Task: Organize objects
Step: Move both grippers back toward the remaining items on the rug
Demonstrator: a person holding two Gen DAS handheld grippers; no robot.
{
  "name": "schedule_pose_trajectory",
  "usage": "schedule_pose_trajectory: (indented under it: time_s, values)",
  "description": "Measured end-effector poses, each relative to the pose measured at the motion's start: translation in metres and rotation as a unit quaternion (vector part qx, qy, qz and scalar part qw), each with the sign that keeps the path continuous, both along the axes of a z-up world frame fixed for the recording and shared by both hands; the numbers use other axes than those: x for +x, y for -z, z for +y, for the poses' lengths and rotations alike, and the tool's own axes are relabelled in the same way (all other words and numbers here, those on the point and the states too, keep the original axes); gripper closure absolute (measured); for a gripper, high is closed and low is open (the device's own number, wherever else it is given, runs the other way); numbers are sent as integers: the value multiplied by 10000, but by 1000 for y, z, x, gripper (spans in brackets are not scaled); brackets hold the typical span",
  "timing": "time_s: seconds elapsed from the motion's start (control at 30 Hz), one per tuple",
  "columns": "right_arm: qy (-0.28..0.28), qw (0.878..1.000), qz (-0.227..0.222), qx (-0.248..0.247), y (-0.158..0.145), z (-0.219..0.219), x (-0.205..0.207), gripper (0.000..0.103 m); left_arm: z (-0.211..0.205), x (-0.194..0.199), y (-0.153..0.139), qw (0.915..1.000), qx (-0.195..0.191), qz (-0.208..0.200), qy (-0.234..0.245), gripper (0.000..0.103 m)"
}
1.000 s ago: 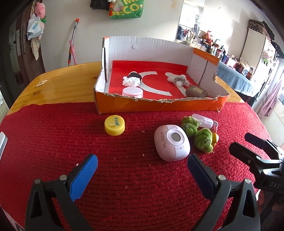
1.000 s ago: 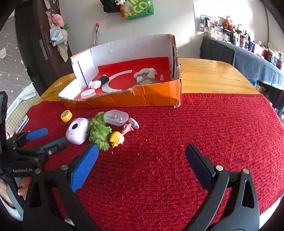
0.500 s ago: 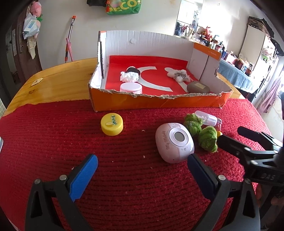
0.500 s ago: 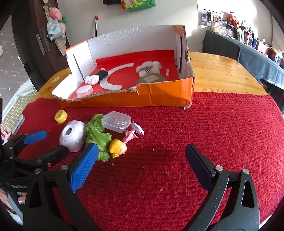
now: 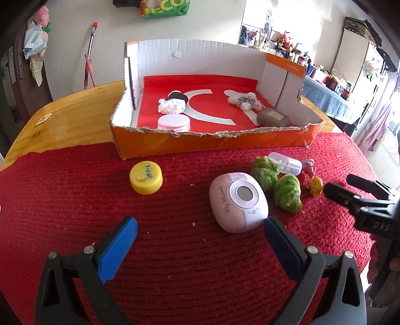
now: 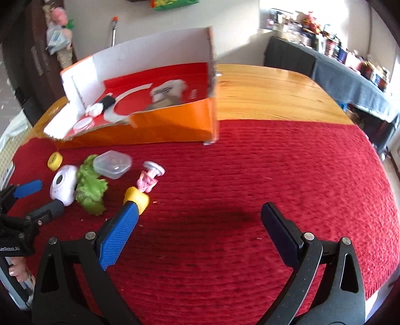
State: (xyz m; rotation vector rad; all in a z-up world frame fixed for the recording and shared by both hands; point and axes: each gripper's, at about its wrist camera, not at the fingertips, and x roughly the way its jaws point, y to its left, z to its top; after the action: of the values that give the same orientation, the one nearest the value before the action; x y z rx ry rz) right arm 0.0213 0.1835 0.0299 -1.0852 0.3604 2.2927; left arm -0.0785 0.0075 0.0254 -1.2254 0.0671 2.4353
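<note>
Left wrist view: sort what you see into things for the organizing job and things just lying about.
For the job:
cardboard box
yellow cap
pink device
green plush pieces
clear plastic case
small yellow-headed toy

Lying about:
broom at the wall
green bag hung on the wall
cluttered blue-covered table

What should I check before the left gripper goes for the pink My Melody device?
1. Left gripper open: ok.
2. Pink device between its fingers: not ok, it sits off toward the right finger.
3. Lettuce toy apart from the device: not ok, close beside it.
4. Right gripper open, holding nothing: ok.
5. Free space in cardboard box: ok.
6. Device graspable across its width: cannot tell.
</note>
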Motion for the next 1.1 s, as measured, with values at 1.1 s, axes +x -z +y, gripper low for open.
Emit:
schedule_pose_trajectory:
  time_s: [1.1]
  values:
    - [-387,9983,-342,256,6,-7,-39,3,7,-5,0,9997,-215,48,-79,1]
